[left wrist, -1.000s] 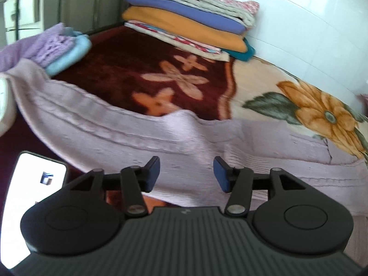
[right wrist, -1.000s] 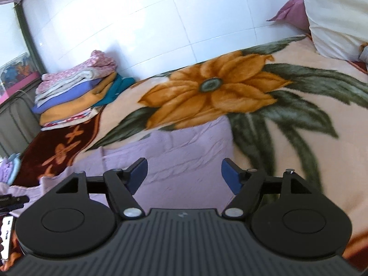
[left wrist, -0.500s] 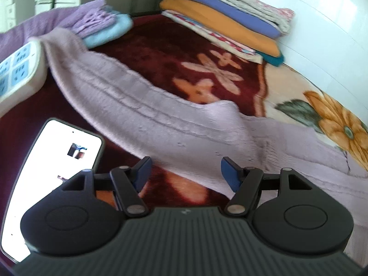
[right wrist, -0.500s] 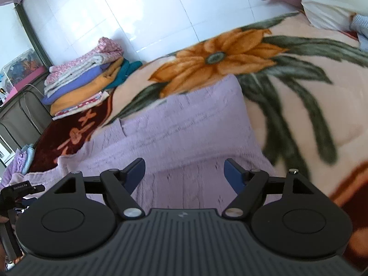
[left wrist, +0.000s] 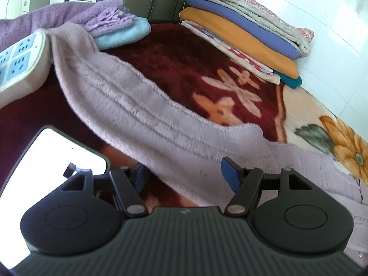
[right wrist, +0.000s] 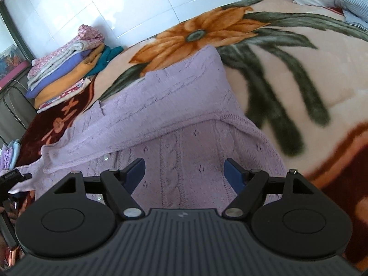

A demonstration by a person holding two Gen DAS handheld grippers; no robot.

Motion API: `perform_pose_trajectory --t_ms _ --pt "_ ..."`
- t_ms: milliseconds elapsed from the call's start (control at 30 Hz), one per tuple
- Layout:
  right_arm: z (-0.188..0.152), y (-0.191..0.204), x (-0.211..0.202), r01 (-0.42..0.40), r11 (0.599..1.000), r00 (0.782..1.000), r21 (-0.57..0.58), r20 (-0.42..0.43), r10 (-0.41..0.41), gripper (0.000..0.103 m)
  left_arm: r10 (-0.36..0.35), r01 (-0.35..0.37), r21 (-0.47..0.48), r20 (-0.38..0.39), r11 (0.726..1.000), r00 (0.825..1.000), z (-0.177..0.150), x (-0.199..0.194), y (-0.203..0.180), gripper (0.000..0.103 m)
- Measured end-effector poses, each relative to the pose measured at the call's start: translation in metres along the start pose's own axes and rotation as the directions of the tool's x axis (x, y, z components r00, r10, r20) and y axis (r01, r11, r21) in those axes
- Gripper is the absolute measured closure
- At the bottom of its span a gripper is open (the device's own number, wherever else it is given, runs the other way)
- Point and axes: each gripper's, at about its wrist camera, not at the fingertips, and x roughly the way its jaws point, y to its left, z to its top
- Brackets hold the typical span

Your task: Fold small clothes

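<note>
Two grippers' jaws released above a lilac knit sweater (right wrist: 184, 124) on a floral blanket (right wrist: 310, 53), white-tiled wall (right wrist: 115, 4) behind.

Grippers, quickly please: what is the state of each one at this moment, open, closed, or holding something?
Left gripper: jaws open, holding nothing; the lilac knitted sweater lies just ahead.
Right gripper: jaws open, holding nothing, above the same sweater.

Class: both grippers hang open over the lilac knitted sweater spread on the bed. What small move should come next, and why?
Probably lower the left gripper a little onto the near edge of the lilac sweater and close. Its jaws stand open with the sleeve's hem between them, unpinched. The right gripper is open over the sweater's body, which already has one sleeve folded across it.
</note>
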Motion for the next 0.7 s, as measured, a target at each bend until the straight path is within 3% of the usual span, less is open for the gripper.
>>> perform_pose_trajectory --t_ms 200,467,533,600,700 --pt "-0.002 0.001 0.003 0.023 0.999 1.000 -0.028 0.004 -0.023 0.022 0.002 -0.001 -0.014 0.049 1.000 0.999 0.019 0.016 0.010 0.034" --pt "0.003 -0.001 0.000 0.018 0.999 0.999 -0.038 0.031 -0.017 0.022 -0.065 0.074 -0.151 0.064 0.986 0.996 0.038 0.026 0.037 0.035" --pt "0.003 0.000 -0.001 0.013 0.999 0.999 -0.042 0.041 -0.011 0.022 -0.075 0.086 -0.157 0.075 0.984 0.994 0.040 0.024 0.039 0.047" --pt "0.004 0.001 -0.003 0.009 0.999 0.999 -0.047 0.048 -0.006 0.022 -0.060 0.068 -0.114 0.071 0.991 0.996 0.043 0.022 0.037 0.093" --pt "0.004 0.002 -0.005 0.000 0.999 0.998 -0.050 0.057 0.003 0.022 -0.091 0.099 -0.091 0.091 0.991 0.992 0.044 0.014 0.039 0.094"
